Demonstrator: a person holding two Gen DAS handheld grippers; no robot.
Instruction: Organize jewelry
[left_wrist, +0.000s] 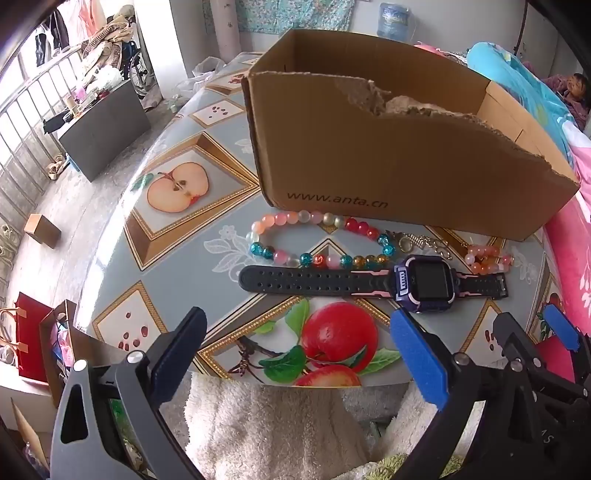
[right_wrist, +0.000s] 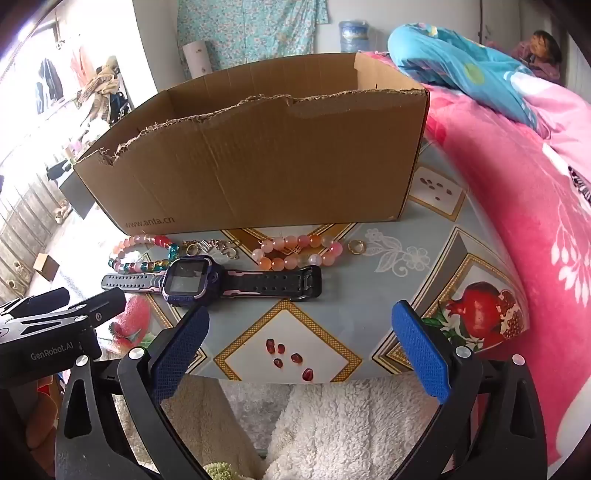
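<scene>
You are at the start: nothing is picked up yet. Your left tool (left_wrist: 295, 354) and right tool (right_wrist: 301, 345) are both spread wide and hold nothing, low in each frame. The watch (left_wrist: 373, 282), the big bead bracelet (left_wrist: 317, 240), the small pink bracelet (right_wrist: 297, 251) and the gold ring (right_wrist: 356, 246) lie on the table (right_wrist: 369, 295) in the middle, just in front of the cardboard box (right_wrist: 258, 162). Next, I think, you bring one tool down over one piece, close on it, and lift it into the box.
</scene>
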